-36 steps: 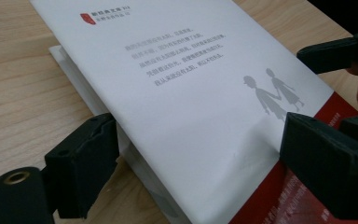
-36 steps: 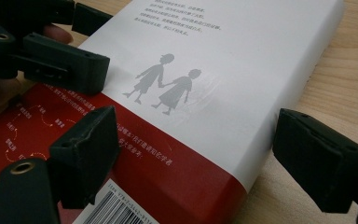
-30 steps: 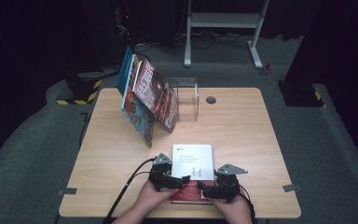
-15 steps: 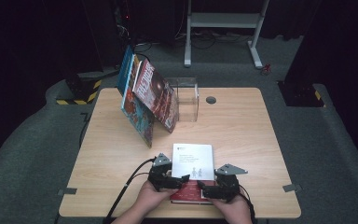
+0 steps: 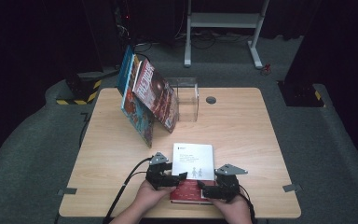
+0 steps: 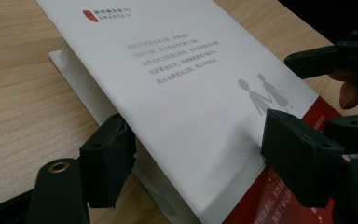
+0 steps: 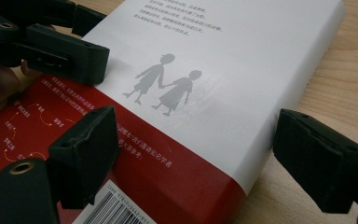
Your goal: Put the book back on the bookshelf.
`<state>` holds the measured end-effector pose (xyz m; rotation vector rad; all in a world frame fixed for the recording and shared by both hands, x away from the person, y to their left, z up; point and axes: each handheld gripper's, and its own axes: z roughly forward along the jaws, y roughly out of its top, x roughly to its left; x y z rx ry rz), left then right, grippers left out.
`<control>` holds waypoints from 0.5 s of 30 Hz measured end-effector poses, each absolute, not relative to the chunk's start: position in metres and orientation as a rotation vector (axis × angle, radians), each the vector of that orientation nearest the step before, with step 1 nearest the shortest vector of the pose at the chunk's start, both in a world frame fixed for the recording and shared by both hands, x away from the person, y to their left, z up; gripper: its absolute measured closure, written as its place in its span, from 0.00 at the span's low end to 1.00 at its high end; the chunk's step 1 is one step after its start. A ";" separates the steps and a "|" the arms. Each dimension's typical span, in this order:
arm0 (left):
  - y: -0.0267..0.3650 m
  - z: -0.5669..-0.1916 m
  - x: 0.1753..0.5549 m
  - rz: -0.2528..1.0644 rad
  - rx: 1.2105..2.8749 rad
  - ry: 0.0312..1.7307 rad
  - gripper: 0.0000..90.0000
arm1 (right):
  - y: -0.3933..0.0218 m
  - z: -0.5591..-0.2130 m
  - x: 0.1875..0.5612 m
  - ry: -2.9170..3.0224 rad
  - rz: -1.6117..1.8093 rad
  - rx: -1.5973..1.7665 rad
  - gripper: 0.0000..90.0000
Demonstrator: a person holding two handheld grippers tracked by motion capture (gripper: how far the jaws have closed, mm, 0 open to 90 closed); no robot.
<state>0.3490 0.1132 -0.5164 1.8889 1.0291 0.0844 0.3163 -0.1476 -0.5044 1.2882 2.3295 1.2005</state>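
At the near edge of the table (image 5: 242, 126), in the high view, a white and red book (image 5: 193, 161) lies flat between the two hand-held grippers. The left gripper (image 5: 177, 177) sits at the book's left near corner, the right gripper (image 5: 204, 190) at its near right side, over the red band; a hand holds each. Farther back, a row of leaning books (image 5: 147, 95) rests against a clear box (image 5: 186, 98), well apart from the grippers.

In the left gripper view, the book (image 6: 191, 88) runs away from the camera, its cover lifted off the pages at the near edge. The left gripper (image 6: 205, 154) straddles that edge: one jaw beside the page block on the table side, the other on top of the cover near the red band. The jaws have just been closing with the book between them, but they stand fairly wide and I cannot tell whether both pads press. The cover bears a small red logo, grey lines of Chinese text too small to read, and a grey silhouette of two figures holding hands. The right gripper (image 6: 321, 88) shows at the far right.

In the right gripper view, the right gripper (image 7: 191, 154) stands wide open, one jaw over the red band, the other off the book's edge above the table. A barcode shows at the bottom of the book (image 7: 205, 56).
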 end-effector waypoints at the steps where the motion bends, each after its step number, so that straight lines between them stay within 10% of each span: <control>1: 0.113 -0.516 0.349 0.081 1.891 1.031 0.29 | -0.147 -0.504 0.316 2.329 1.199 1.287 0.16; 15: 0.117 -0.515 0.349 0.107 1.868 1.012 0.38 | -0.148 -0.504 0.316 2.322 1.201 1.285 0.16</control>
